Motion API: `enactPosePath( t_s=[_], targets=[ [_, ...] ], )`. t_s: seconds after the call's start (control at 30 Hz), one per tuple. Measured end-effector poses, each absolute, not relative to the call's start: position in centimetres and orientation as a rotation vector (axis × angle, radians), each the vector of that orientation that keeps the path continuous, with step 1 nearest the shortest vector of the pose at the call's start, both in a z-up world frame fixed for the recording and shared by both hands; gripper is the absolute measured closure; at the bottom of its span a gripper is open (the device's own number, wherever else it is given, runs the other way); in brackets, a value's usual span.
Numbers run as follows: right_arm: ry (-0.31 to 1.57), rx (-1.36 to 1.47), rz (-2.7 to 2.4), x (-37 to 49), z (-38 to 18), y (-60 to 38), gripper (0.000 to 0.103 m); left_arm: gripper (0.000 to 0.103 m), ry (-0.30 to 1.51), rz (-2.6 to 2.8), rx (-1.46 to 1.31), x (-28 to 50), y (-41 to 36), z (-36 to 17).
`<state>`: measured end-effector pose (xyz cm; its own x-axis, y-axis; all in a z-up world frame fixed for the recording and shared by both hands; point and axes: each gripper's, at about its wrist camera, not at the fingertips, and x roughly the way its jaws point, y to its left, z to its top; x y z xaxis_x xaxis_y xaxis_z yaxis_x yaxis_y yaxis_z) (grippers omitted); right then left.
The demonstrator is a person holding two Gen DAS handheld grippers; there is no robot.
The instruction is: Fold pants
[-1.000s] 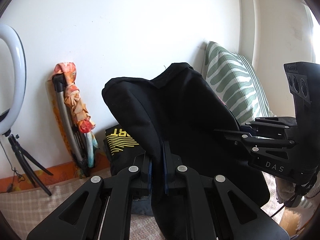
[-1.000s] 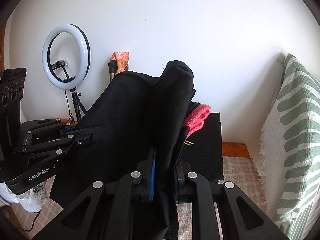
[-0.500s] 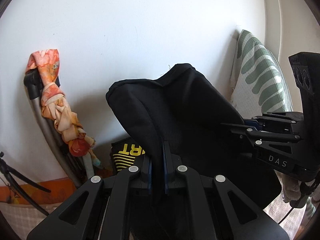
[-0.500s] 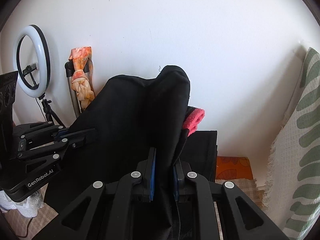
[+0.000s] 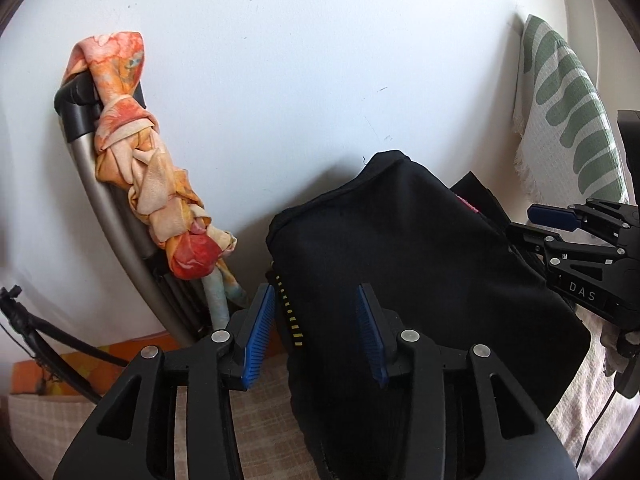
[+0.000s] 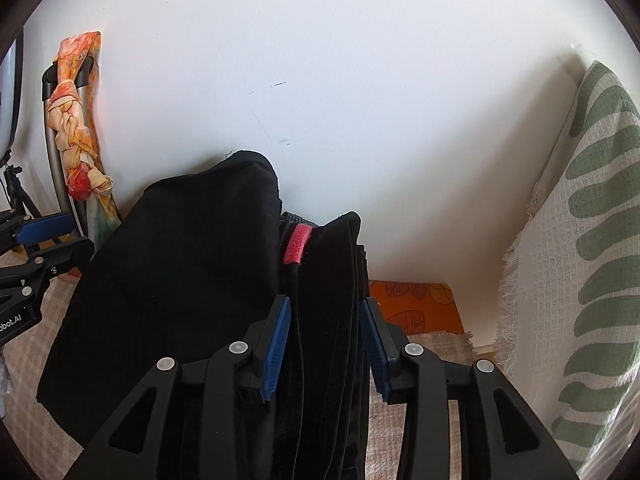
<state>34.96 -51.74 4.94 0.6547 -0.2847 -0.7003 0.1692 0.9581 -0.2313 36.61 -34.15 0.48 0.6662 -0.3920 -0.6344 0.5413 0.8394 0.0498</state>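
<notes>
Center of both wrist views: black pants [image 5: 420,300] lie as a folded bundle on the checked cloth [image 5: 52,416], far end bunched up near the white wall [image 5: 300,60].

Left gripper [image 5: 316,328]: jaws opening, blue pads spread, pants' left edge between them, no visible pinch. Right gripper [image 6: 324,340]: same, jaws opening, spread over the dark layered fabric [image 6: 336,300] just right of the pants.

Step, as I read it: release after laying a fold over. Fold looks mostly done, but the top end still humps instead of lying flat.

Next move likely needs both grippers backing toward frame bottom, clear of the cloth without dragging it, then a flatten or 1 more fold.

Room:
- left of frame: chair frame with orange scarf [image 5: 152,188], tripod leg [image 5: 48,332] lower left, near
- right of frame: leaf-print cushion [image 6: 580,260], near
- upper frame: wall right behind the bundle, no room forward
- orange patterned sheet [image 6: 416,304] beside the stack
- free room is toward frame bottom only
</notes>
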Motion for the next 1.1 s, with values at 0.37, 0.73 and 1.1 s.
enactPosePath(
  t_s=[0.37, 0.73, 1.1],
  targets=[
    [0.746, -0.169, -0.249, 27.2, 8.8, -47.2, 0.033, 0.047, 0.63, -0.571, 0.185, 30.5, -27.6, 4.2],
    [0.666, -0.132, -0.192, 17.2, 11.7, -39.5, 0.011, 0.036, 0.625, -0.631, 0.124, 20.7, -21.8, 6.0],
    [0.618, -0.125, -0.158, 8.5, 10.2, -33.0, 0.0, 0.02, 0.564, -0.574, 0.149, 10.3, -16.5, 4.9]
  ],
)
